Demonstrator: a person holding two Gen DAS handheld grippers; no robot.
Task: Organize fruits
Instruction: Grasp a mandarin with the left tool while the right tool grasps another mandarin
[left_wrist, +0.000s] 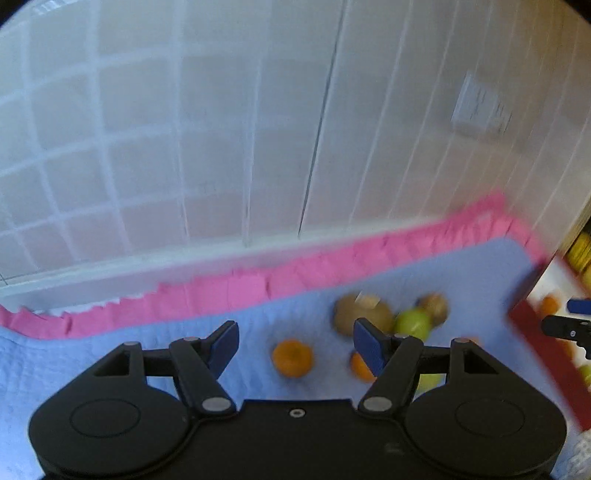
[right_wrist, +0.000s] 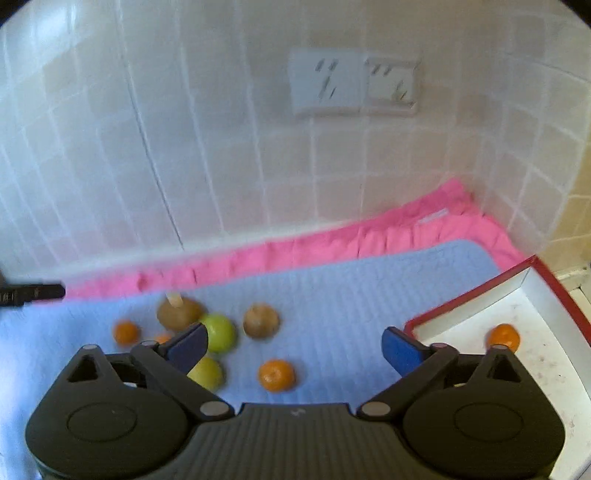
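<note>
The red-rimmed white box (right_wrist: 480, 291) at the right holds one tangerine (right_wrist: 503, 336). Loose on the blue mat (right_wrist: 351, 288) lie more tangerines (right_wrist: 277, 375), two green apples (right_wrist: 219, 332) and brown kiwis (right_wrist: 260, 320). No writing is legible. Left gripper (left_wrist: 295, 343) and right gripper (right_wrist: 291, 345) both hang spread apart, holding nothing.

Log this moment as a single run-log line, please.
left gripper: open, empty | right gripper: open, empty | red-rimmed box: one orange inside | blue mat: oranges, green and brown fruits loose
</note>
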